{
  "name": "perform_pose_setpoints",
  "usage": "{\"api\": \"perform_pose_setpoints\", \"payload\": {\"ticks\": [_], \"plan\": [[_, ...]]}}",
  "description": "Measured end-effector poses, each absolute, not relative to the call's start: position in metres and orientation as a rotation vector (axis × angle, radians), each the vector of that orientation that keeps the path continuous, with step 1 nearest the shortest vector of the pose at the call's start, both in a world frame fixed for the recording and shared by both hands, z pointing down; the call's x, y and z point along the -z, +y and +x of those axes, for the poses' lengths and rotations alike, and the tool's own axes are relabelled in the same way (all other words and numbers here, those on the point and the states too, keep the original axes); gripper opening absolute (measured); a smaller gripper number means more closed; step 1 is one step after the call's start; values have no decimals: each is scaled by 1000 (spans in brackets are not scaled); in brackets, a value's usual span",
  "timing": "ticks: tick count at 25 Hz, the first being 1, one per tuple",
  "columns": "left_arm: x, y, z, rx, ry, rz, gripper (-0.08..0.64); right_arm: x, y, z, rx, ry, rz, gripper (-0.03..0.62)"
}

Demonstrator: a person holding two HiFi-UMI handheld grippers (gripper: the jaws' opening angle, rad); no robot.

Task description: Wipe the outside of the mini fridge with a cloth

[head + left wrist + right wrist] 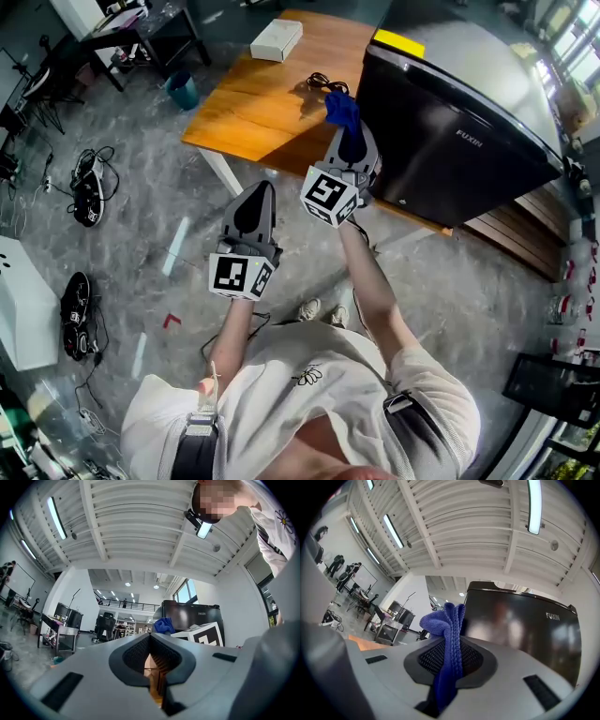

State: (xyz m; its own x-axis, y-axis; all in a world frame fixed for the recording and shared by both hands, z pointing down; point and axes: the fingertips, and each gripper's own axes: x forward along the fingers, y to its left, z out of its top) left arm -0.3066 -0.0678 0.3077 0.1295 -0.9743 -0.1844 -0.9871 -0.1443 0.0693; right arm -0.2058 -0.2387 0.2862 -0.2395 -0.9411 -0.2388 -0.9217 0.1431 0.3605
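My left gripper (258, 192) nearest, jaws together and empty, my right gripper (350, 142) clenched on the blue cloth (342, 110), its length along the jaws, end pointing at the black mini fridge (450, 150) on the wooden table (253, 108)

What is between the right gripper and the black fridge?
Only the blue cloth, pinched in the right gripper and sticking out toward the mini fridge. The right gripper view shows it.
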Motion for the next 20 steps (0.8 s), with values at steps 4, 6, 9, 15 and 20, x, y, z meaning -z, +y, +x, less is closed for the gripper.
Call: {"api": "perform_pose_setpoints", "payload": {"ticks": [4,6,9,15,20], "plan": [[-308,-73,-300,-286,1981,-2335,5,-287,-237,-203,725,-2332,1887,62],[-308,-75,-293,-287,1961,-2349,5,-288,-235,-194,723,-2321,1900,63],[-307,-81,-281,-291,1933,-2372,5,-287,-232,-172,716,-2295,1936,63],[-308,-90,-246,-291,1868,-2434,5,-281,-224,-118,733,-2228,2011,63],[-308,-95,-206,-294,1780,-2500,5,-280,-214,-64,726,-2156,2087,63]]}}
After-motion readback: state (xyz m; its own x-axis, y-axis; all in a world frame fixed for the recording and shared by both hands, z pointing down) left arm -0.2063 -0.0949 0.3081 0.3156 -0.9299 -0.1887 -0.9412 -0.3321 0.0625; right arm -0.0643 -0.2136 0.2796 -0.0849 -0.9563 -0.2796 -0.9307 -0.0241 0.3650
